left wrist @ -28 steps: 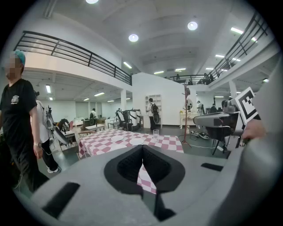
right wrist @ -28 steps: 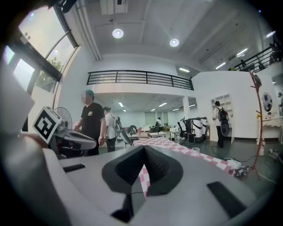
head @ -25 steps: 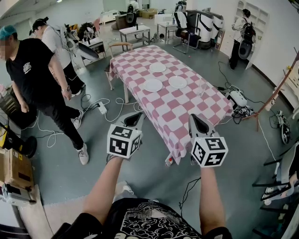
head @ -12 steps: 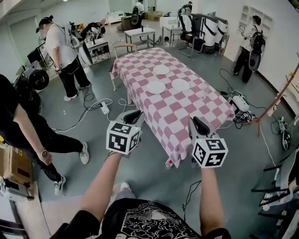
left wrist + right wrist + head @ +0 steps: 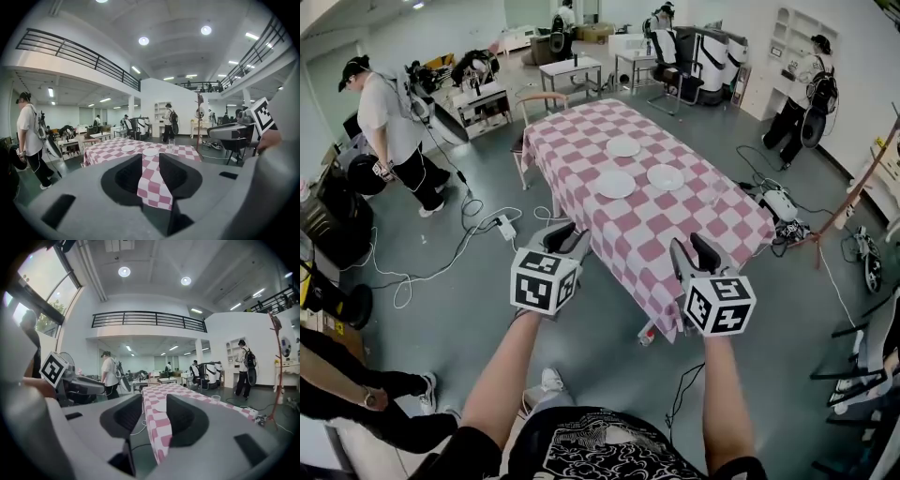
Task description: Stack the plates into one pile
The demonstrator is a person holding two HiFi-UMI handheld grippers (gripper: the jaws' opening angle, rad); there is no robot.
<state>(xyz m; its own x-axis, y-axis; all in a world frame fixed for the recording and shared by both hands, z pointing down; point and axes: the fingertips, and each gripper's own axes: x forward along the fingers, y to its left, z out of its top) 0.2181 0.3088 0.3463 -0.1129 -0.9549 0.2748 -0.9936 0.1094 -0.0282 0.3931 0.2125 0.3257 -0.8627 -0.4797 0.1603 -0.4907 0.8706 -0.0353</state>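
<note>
Just changed: both sets of jaws have been opening from shut, and now stand part-way apart.
Left gripper (image 5: 561,234): fingers released, with only the hanging edge of the checked cloth showing through the gap, far off. Nothing held.
Right gripper (image 5: 694,248): same story, jaws parted and empty, pointing along the table's side.
Plates: three white ones, all still separate on the pink-and-white checked table (image 5: 581,131): far plate (image 5: 623,147), near-left plate (image 5: 615,184) and near-right plate (image 5: 665,176). None touch and none are stacked.
Also on the table: a clear cup (image 5: 171,146) near the right edge, just beyond the near-right plate.
Position: the carrier stands off the table's near corner, and both grippers are well apart from every plate.
Surroundings: the bystander in black (image 5: 356,408) has slid from beside the table down to the lower-left corner, so the approach lane looks open.
Reading: this looks like readying for a first pick, with jaws opened ahead of the reach. The stacking itself hasn't begun.
Next need: close in on the table and get a jaw under a plate rim. Flat plates on cloth may be fiddly to lift.
</note>
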